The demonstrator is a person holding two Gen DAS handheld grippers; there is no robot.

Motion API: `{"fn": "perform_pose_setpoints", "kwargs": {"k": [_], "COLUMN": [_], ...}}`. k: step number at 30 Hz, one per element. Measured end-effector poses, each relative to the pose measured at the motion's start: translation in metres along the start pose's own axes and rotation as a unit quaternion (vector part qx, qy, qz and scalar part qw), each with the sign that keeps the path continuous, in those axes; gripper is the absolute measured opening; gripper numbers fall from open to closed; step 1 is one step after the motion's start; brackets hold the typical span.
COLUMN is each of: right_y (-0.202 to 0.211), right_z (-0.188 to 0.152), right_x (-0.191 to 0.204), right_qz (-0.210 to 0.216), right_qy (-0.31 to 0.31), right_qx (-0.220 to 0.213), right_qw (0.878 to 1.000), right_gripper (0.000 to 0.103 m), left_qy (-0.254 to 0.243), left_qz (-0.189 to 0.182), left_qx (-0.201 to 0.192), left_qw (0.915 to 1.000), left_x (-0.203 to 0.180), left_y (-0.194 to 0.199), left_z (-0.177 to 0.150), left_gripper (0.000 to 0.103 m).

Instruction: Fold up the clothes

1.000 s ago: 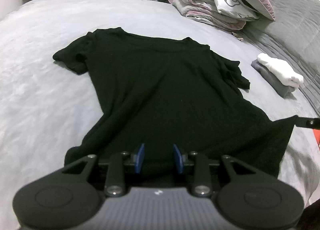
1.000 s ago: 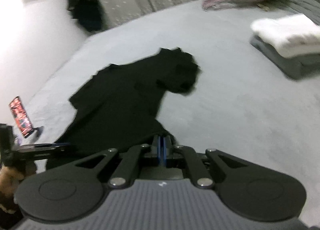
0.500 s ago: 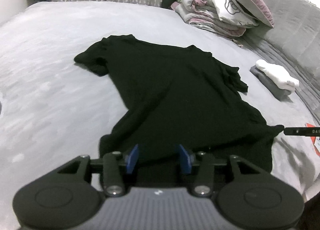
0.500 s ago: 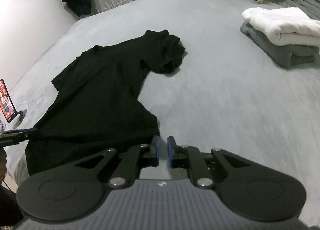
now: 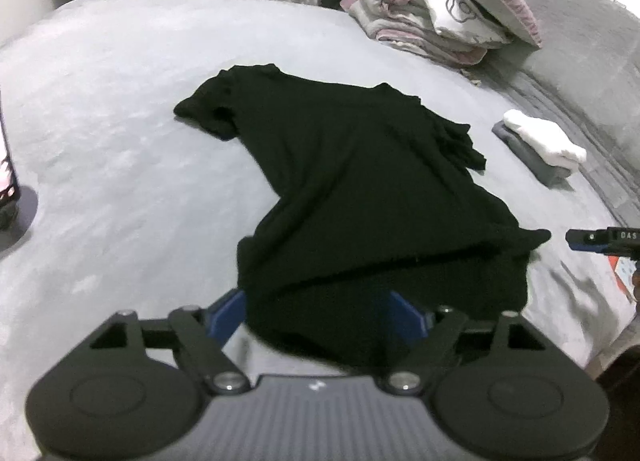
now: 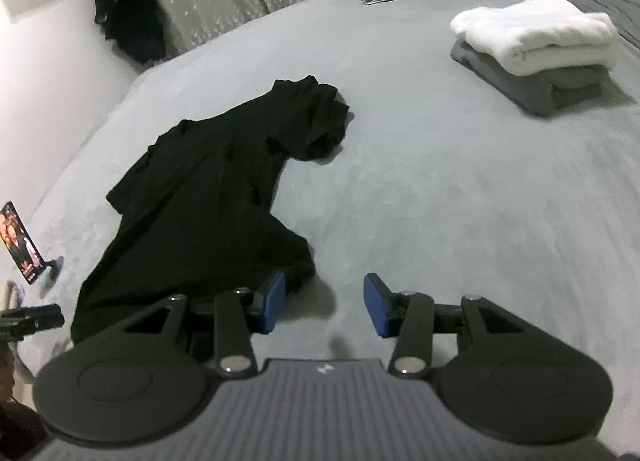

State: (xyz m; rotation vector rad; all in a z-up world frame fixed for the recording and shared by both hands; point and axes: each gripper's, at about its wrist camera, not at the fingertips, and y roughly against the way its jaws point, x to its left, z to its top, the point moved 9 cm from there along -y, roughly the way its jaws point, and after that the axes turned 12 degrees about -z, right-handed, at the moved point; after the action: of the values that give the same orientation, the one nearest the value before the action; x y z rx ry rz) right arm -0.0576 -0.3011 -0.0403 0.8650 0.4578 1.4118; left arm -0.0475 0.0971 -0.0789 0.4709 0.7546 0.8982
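Observation:
A black T-shirt (image 5: 352, 165) lies spread on the grey bed (image 5: 120, 109), collar far, hem near. My left gripper (image 5: 316, 313) hovers over the hem's left part. Its jaws are opening wide, and the cloth lies loose between the blue pads (image 5: 228, 313) without being pressed. In the right wrist view the shirt (image 6: 208, 197) runs off to the left. My right gripper (image 6: 325, 309) is also opening, with only bare bedding between its pads. The hem's right corner (image 6: 300, 273) rests just beside the left pad (image 6: 274, 307). The right gripper's tip (image 5: 600, 239) shows at the left view's right edge.
A folded white garment on a folded grey one (image 6: 536, 49) sits at the right of the bed. Bedding and a pillow (image 5: 440, 21) are piled at the back. A phone on a stand (image 6: 20, 245) stands at the left. A dark garment (image 6: 132, 29) hangs by the curtain.
Both grippers went from nearly shut on the hem to wide apart, and the hem dropped onto the bed. The left gripper drew back, so the shirt looks farther off.

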Motion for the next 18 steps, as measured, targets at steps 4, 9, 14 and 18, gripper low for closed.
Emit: {"fn": "perform_pose_setpoints", "kwargs": {"k": [4,9,14,18], "right_y": [0.004,-0.006,-0.019,-0.027], "right_z": [-0.013,-0.032,-0.042,-0.036], "right_x": [-0.013,-0.01,0.008,0.032], "right_qz": [-0.007,0.003,-0.006,0.02], "right_qy": [-0.018,-0.015,0.032,0.058], "right_qx": [-0.007,-0.011,-0.035,-0.046], "right_qw": [1.0,1.0,0.999,0.997], "right_gripper": [0.048,0.048,0.05,0.05], "left_qy": [0.027,0.05,0.043,0.041], "left_qz": [-0.005,-0.005,0.007,-0.024], "left_qx": [-0.021,-0.044,-0.072,-0.082], "left_qw": [0.9994,0.9978,0.9965,0.9955], "left_x": [0.01,0.021,0.02,0.007], "left_y": [0.01,0.004,-0.011,-0.024], "left_z": [-0.017,-0.034,-0.034,-0.023], "left_gripper": [0.08,0.071,0.067,0.044]}}
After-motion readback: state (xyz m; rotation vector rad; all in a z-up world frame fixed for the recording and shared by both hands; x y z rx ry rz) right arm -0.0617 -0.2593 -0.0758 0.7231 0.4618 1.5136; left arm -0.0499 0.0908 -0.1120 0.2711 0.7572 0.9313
